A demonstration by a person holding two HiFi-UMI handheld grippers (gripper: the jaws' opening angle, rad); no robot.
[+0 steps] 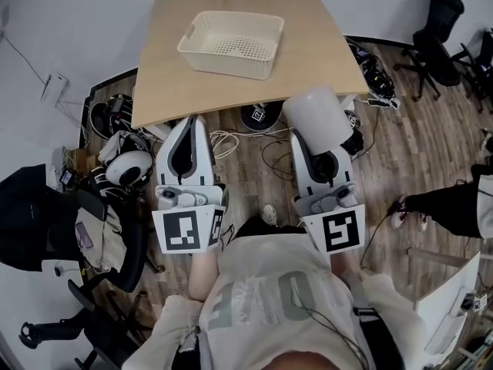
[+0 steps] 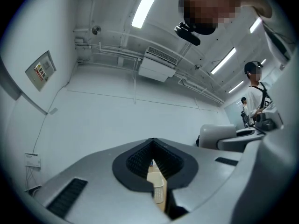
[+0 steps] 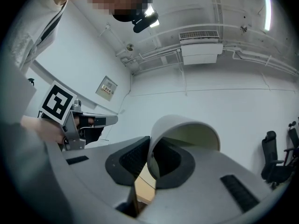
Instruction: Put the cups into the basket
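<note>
- We read the left tongs (image 2: pixel 152 143) as closed together, with only a thin slit between their dark ribbed pads and nothing clamped.
- We read the right tongs (image 3: pixel 150 148) as clamped on the wall of the white cylindrical cup (image 1: pixel 316 116): one pad sits inside the mouth and the other presses on the outside.
- We see the cup lying tilted, with its mouth towards the person and its closed base pointing towards the light wooden surface (image 1: pixel 308 60).
- In the head view, we locate the cup off the surface, at its near edge and above the wood-plank floor (image 1: pixel 416 145).
- We locate the cream perforated plastic basket (image 1: pixel 227 64) standing upright on the surface, well apart from the cup.
- We note that both tongs are side by side in front of the person, short of the surface, and the left tongs point towards the basket.
</note>
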